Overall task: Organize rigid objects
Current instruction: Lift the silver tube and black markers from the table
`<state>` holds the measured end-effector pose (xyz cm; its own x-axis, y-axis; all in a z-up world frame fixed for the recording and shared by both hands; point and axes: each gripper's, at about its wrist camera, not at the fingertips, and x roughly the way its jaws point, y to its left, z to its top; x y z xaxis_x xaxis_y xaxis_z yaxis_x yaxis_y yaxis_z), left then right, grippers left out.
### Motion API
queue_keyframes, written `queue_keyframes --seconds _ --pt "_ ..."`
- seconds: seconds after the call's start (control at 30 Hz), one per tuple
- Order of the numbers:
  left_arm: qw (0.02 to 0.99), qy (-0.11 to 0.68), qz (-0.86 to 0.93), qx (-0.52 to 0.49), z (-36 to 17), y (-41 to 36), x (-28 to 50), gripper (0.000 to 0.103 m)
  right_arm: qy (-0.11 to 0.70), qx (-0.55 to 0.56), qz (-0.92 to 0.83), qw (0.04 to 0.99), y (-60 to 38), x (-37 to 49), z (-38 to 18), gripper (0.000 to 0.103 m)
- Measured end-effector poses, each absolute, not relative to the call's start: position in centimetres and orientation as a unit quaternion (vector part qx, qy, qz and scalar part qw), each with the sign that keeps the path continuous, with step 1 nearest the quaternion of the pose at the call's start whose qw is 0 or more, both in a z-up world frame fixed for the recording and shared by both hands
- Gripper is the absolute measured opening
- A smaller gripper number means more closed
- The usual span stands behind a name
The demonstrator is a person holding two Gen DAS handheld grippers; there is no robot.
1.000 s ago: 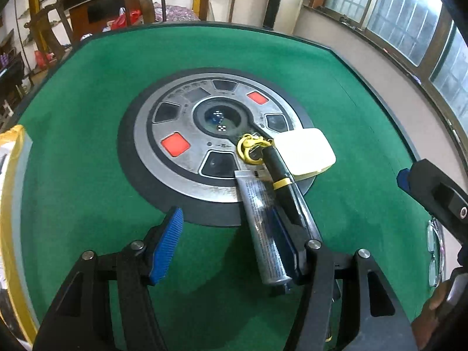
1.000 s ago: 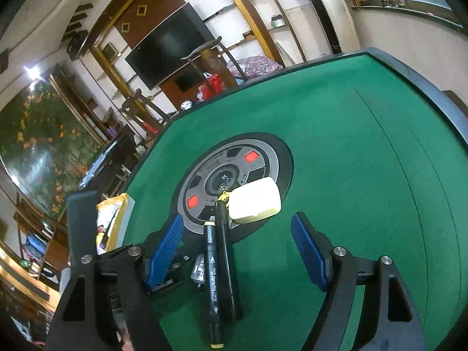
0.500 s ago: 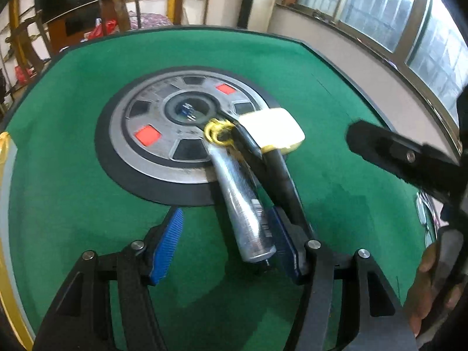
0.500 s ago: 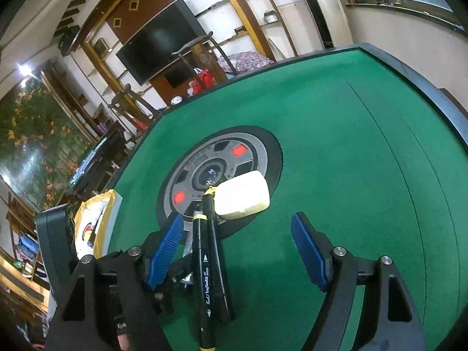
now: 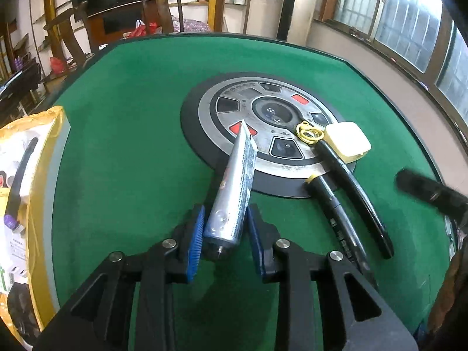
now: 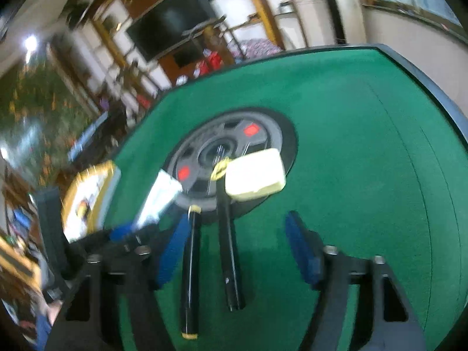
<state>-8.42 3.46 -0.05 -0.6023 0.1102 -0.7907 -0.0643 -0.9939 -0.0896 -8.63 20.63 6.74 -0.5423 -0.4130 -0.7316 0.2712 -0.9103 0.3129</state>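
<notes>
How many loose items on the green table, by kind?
Silver tube, in the left gripper: 1
Black pens or markers: 2, one yellow-tipped, one with a gold ring
Cream box: 1
Yellow-edged package: 1
Total: 5

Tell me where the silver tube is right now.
In the left wrist view the silver tube sits between the left hand-held gripper's pads, left of the marker.

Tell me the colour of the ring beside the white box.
Yellow ring; left wrist view shows it best.
</notes>
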Motion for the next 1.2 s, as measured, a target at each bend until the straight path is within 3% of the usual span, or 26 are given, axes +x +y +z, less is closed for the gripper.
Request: queue_keyframes --seconds 0.07,0.33,0.4,0.67,1.2 --pt "0.045 -0.013 0.897 -0.439 -0.2 3.9 -8.5 0.026 -0.053 0.452 -0.869 0.193 19.6 -8.6 6.0 0.032" --pt "0.047 -0.024 0.899 -0.436 -0.1 3.1 -8.6 0.026 0.055 0.455 -0.870 0.179 16.3 -7.6 4.1 0.031" --pt "0.047 -0.030 0.899 -0.435 -0.1 3.0 -8.6 0.025 0.076 0.451 -0.874 0.164 16.0 -7.3 4.0 0.013" --pt "0.029 -0.041 0.910 -0.411 0.8 2.3 -8.3 0.024 0.008 0.437 -0.879 0.189 17.9 -7.1 5.6 0.013" --pt "-0.027 0.016 0.950 -0.310 3.2 3.1 -6.2 0.023 -0.011 0.397 -0.888 0.232 17.1 -5.8 7.6 0.013"
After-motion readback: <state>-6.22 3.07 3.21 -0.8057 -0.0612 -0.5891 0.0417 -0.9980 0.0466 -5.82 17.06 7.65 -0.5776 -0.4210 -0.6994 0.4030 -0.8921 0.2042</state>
